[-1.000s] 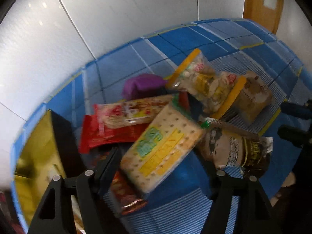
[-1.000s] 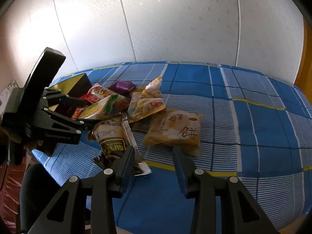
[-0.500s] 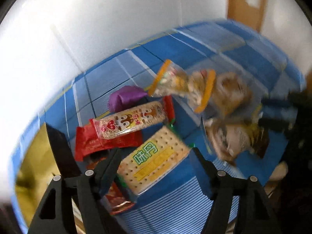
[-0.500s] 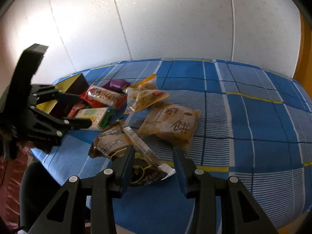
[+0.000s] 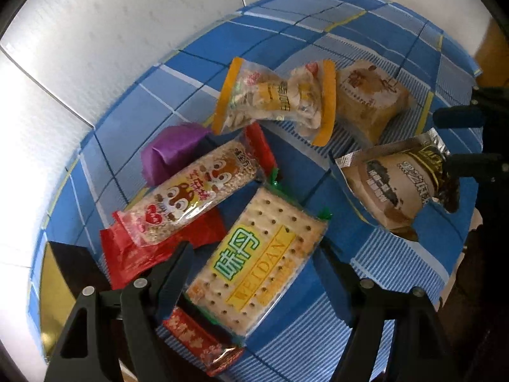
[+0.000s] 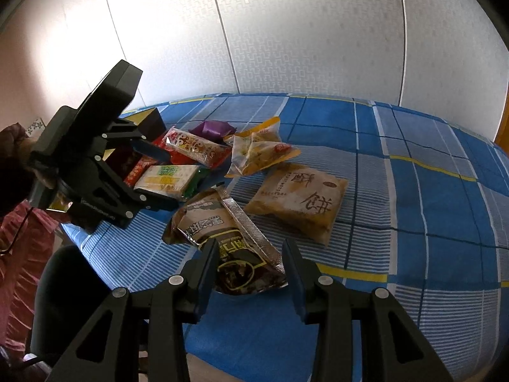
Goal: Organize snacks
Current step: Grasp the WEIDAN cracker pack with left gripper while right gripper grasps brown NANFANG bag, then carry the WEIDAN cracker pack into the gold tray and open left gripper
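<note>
A cracker pack (image 5: 257, 261) with green lettering lies flat on the blue checked cloth (image 5: 318, 31). My left gripper (image 5: 254, 248) points down over it, fingers either side, pads apart from it. From the right wrist view the left gripper (image 6: 171, 181) straddles the same cracker pack (image 6: 168, 176). A dark brown packet (image 6: 216, 222) lies with its near end between the fingers of my right gripper (image 6: 250, 245), which is open and not pinching it. Around lie a squirrel-printed bar (image 5: 191, 197), a red packet (image 5: 152, 248), a purple packet (image 5: 171, 152), an orange-edged bag (image 5: 276, 98) and a tan pastry pack (image 6: 299, 200).
A gold box (image 5: 54, 293) with a black inside stands at the cloth's left end, by the white wall (image 6: 286, 31). A small red bar (image 5: 200, 340) lies beside the left finger. The right half of the cloth (image 6: 429, 191) is bare. A person's sleeve (image 6: 19, 238) shows at left.
The left jaws have spread and rolled; the cracker pack, tilted up between them before, now lies flat. The brown packet's end has come in between the right fingers.
</note>
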Tool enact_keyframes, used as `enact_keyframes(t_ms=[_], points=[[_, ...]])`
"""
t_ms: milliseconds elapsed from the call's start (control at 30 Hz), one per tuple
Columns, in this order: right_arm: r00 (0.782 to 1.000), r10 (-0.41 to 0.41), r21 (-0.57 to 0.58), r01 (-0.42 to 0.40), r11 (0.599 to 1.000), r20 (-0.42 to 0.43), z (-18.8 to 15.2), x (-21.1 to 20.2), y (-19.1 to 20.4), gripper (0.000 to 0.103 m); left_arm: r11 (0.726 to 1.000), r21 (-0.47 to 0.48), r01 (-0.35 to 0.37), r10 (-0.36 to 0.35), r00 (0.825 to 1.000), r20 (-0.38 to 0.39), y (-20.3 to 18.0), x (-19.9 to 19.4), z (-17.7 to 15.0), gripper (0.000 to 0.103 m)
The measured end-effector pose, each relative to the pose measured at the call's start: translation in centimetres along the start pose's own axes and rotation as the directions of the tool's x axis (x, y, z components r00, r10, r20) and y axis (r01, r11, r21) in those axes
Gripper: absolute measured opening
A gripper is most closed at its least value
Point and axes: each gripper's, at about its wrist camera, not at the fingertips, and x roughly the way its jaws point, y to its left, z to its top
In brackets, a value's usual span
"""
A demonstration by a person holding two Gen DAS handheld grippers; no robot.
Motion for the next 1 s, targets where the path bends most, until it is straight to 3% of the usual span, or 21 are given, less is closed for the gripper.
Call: enact_keyframes(t_ms=[100, 300, 500, 633, 1000], points=[[1.0, 0.016, -0.01, -0.016, 1.0, -0.008, 0.1, 0.0, -0.3, 0.042, 0.998, -0.044, 0.041, -0.041, 0.999, 0.006, -0.1, -0.1, 0.0, 0.061], [0.997, 0.066, -0.054, -0.068, 0.996, -0.044, 0.2, -0.2, -0.5, 0.042, 0.99, -0.138, 0.04, -0.035, 0.999, 0.038, -1.9, -0.9, -0.7, 0.05], [0.985, 0.107, -0.118, -0.123, 0.985, -0.136, 0.2, 0.7, -0.3, 0.042, 0.952, -0.304, 0.038, -0.007, 0.995, 0.103, -3.8, -2.0, -2.9, 0.047], [0.98, 0.101, -0.148, -0.127, 0.981, -0.17, 0.4, 1.6, -0.1, 0.049, 0.924, -0.379, 0.061, -0.013, 0.991, 0.13, -5.1, -2.4, -5.0, 0.047], [0.98, 0.064, -0.206, -0.103, 0.973, -0.187, 0.8, 3.0, 1.7, 0.049, 0.845, -0.533, 0.035, 0.072, 0.981, 0.18, -5.6, -3.8, -8.5, 0.047]])
